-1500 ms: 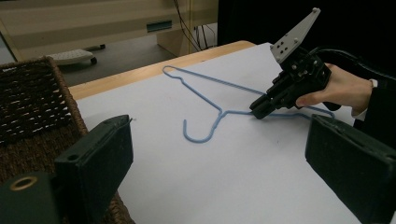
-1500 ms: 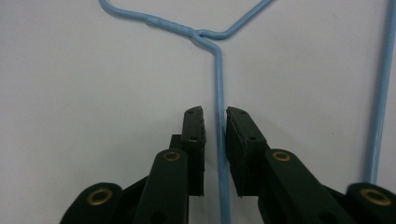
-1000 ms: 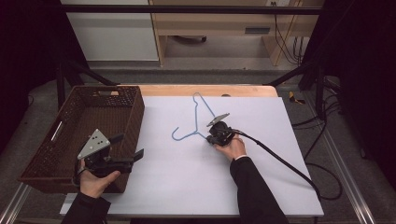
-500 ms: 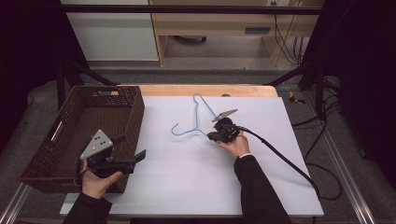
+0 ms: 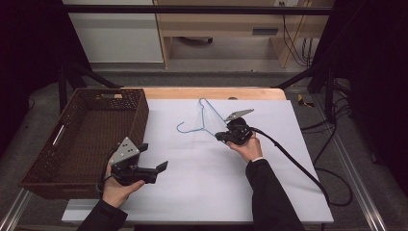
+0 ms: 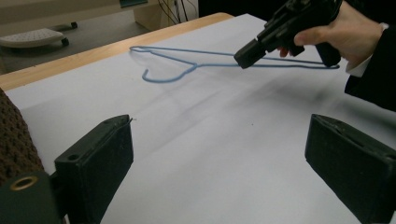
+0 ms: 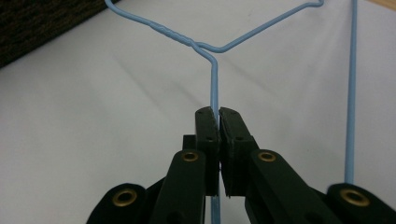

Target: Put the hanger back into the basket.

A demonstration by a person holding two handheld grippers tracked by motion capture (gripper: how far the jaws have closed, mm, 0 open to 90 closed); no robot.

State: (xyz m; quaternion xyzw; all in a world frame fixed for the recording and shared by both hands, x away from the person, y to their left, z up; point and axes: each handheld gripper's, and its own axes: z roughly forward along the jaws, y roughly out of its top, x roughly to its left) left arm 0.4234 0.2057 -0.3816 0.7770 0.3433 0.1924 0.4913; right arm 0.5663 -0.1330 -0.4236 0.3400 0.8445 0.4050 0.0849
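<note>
Right claw (image 7: 216, 114) is clamped tight with jaws together; left claw (image 5: 153, 169) gapes wide, held level.

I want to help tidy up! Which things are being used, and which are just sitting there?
Being used:
- blue wire hanger, pinched by the right gripper
- left gripper, jaws open, holding nothing

Just sitting there:
- brown basket
- cables on the floor

Light blue wire hanger (image 5: 204, 120), dark brown woven basket (image 5: 82, 139), white table (image 5: 202, 183).

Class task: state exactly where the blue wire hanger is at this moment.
In the high view, the blue wire hanger is at the table's far middle, right of the wicker basket, one arm clamped in the right gripper.
</note>
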